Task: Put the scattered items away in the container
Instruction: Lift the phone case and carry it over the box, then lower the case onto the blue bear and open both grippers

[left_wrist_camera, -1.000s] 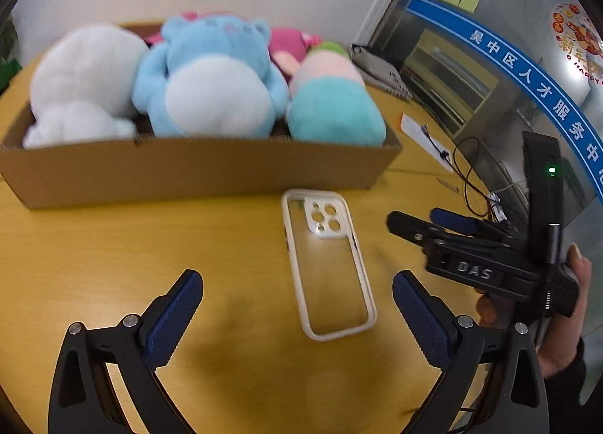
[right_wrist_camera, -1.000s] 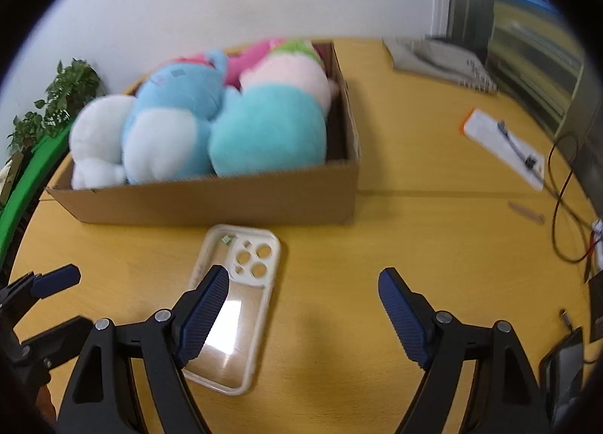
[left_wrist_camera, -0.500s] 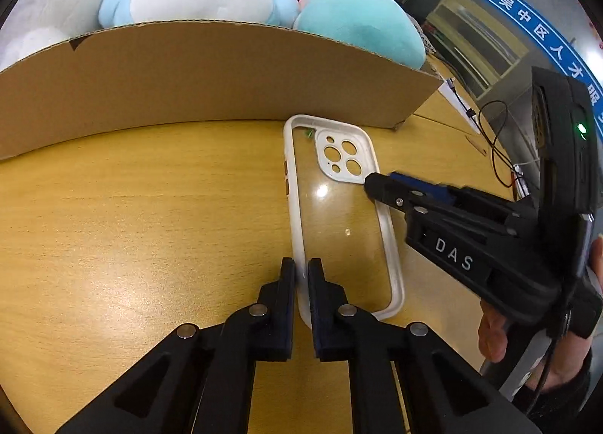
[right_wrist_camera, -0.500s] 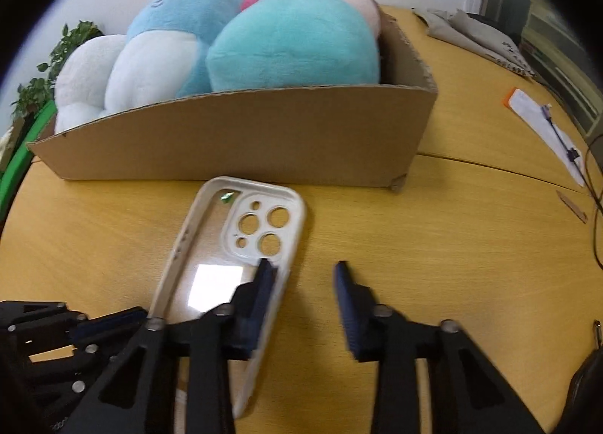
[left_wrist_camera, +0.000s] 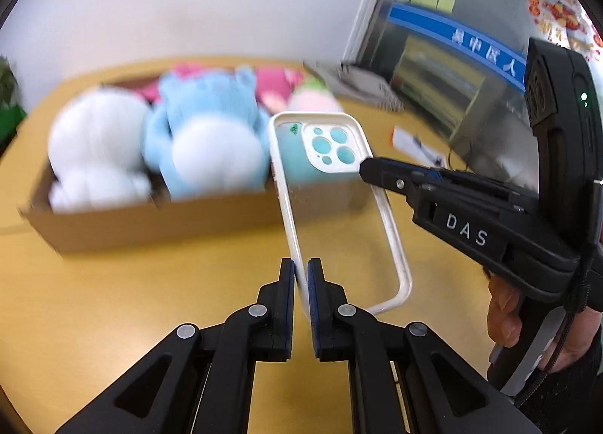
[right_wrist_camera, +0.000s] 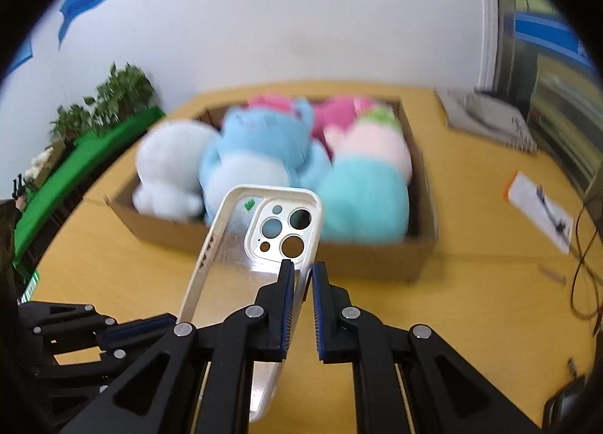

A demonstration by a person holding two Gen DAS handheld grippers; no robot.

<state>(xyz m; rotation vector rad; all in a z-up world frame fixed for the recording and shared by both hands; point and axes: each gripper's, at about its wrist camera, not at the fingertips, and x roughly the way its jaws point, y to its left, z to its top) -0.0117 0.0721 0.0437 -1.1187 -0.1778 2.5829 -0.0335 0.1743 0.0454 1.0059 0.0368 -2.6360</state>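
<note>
A clear phone case (left_wrist_camera: 339, 207) with a white rim is held up off the yellow table, in front of the cardboard box (left_wrist_camera: 150, 223). My left gripper (left_wrist_camera: 300, 268) is shut on the case's left rim. My right gripper (right_wrist_camera: 303, 275) is shut on its right rim beside the camera cut-outs; the case also shows in the right wrist view (right_wrist_camera: 256, 245). The box (right_wrist_camera: 377, 256) is full of plush toys: a white one (left_wrist_camera: 98, 147), a blue one (left_wrist_camera: 211, 132), a teal and pink one (right_wrist_camera: 365, 185).
A white card (right_wrist_camera: 542, 207) and black cables (right_wrist_camera: 588, 253) lie on the table to the right. A grey folded item (right_wrist_camera: 486, 117) sits at the back right. Green plants (right_wrist_camera: 109, 102) stand beyond the table's left edge.
Both grippers went from open to shut on the case's rims, then lifted the case off the table; the view has pulled back and up from the box.
</note>
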